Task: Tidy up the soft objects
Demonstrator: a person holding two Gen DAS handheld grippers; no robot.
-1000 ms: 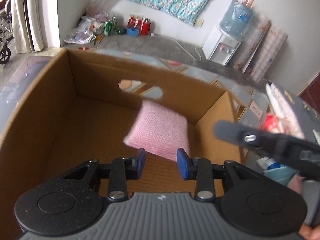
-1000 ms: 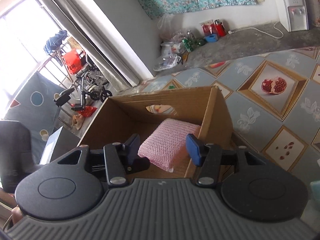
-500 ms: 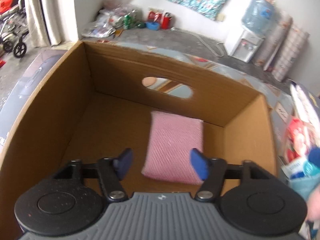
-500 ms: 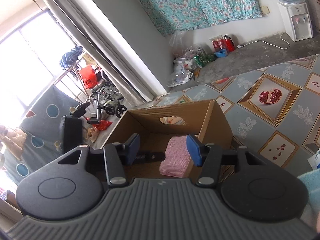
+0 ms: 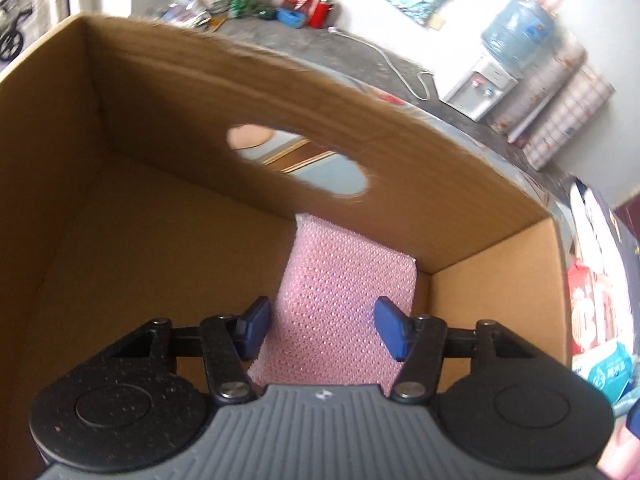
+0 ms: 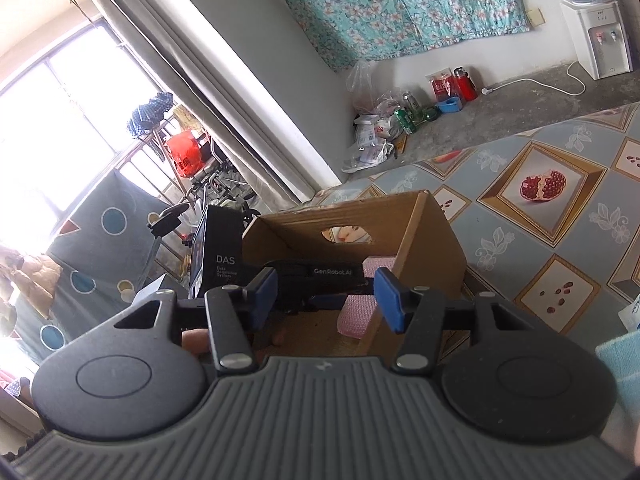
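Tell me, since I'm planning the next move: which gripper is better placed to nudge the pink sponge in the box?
Left. The left gripper is down inside the cardboard box, jaws open astride the pink sponge. The right gripper stays outside, its open jaws empty.

A fruit-patterned tablecloth (pomegranate panels) bears an open cardboard box near its edge.

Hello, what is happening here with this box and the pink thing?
A person holding two grippers is sorting soft things. The pink sponge lies inside the cardboard box, by its far right corner. The left gripper hangs over it, jaws just closing a little, not pressing it. The right gripper waits open outside the box.
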